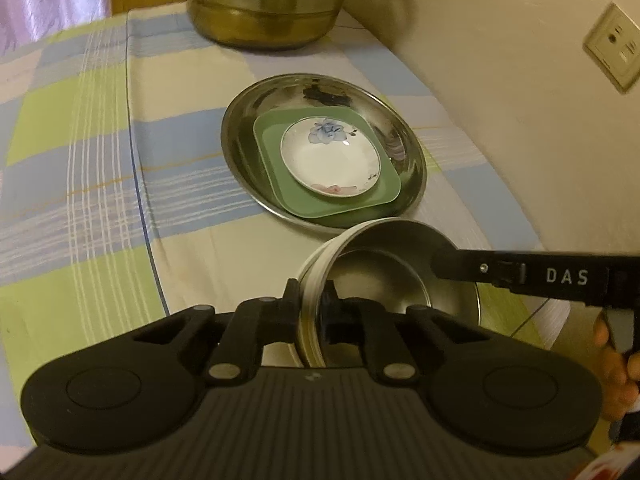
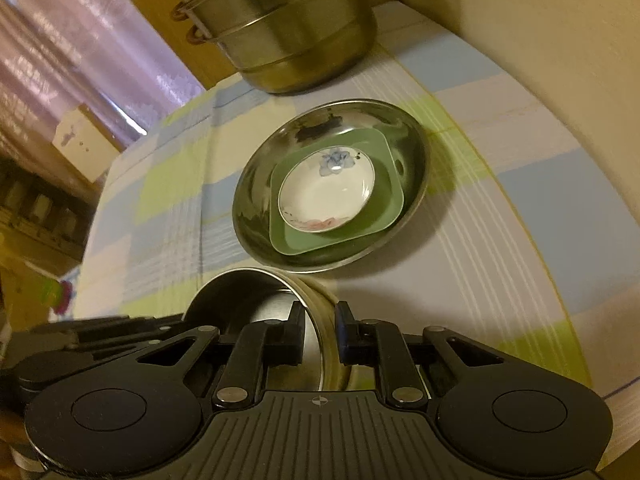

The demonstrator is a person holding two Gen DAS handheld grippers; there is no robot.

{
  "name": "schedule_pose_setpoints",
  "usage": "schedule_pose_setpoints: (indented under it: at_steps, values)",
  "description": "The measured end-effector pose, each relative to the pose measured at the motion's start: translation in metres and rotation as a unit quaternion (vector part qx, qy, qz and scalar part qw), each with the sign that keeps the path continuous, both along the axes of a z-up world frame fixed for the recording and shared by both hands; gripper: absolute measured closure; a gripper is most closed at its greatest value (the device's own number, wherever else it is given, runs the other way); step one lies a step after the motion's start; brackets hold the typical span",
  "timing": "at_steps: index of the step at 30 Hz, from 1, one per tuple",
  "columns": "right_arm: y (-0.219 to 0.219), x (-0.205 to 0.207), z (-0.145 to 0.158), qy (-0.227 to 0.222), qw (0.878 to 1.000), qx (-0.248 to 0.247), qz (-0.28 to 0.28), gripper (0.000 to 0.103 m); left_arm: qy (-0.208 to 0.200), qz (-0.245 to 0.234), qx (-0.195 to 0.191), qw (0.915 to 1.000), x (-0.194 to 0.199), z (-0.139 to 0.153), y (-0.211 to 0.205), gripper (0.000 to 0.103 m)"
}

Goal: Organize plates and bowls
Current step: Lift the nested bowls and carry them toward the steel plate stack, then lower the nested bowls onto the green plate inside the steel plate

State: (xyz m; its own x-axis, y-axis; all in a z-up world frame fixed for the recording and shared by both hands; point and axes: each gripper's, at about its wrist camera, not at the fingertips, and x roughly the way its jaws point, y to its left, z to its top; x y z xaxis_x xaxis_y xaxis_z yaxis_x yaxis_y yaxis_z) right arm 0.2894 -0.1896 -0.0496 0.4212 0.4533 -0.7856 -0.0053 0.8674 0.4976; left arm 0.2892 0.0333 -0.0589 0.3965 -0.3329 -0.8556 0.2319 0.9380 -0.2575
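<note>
A steel bowl (image 1: 380,276) is held above the table's near side by both grippers. My left gripper (image 1: 314,300) is shut on its left rim. My right gripper (image 2: 320,320) is shut on its right rim; its black finger (image 1: 464,266) reaches in from the right in the left wrist view. The bowl also shows in the right wrist view (image 2: 248,300). Beyond it, a wide steel plate (image 1: 248,120) holds a green square plate (image 1: 272,184) with a white flowered dish (image 1: 332,160) on top. The same stack shows in the right wrist view (image 2: 326,190).
A large brass-coloured steamer pot (image 1: 268,4) stands at the table's far end. The table has a checked cloth (image 1: 80,160). A wall with a socket (image 1: 612,44) runs along the right side. A curtain (image 2: 80,40) hangs at the far left.
</note>
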Motion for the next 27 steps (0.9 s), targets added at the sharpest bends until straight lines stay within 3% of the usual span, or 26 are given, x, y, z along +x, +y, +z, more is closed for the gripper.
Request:
schedule_pose_setpoints:
  at_steps: [6, 12, 20, 27]
  values:
    - [-0.004, 0.011, 0.001, 0.034, 0.999, 0.011, -0.008, 0.087, 0.019, 0.015, -0.002, 0.9997, 0.006, 0.0, 0.001, 0.093]
    - [0.017, -0.003, 0.006, 0.003, 0.996, -0.082, 0.035, 0.073, 0.013, 0.022, 0.03, 0.9992, -0.003, -0.001, -0.001, 0.084]
    - [0.019, -0.007, -0.014, 0.045, 0.996, -0.071, 0.019, 0.073, 0.023, 0.015, 0.045, 0.9986, -0.01, -0.013, -0.003, 0.081]
    - [0.019, -0.005, -0.02, 0.056, 0.996, -0.065, 0.006, 0.073, 0.024, 0.007, 0.052, 0.9983, -0.009, -0.018, -0.007, 0.081]
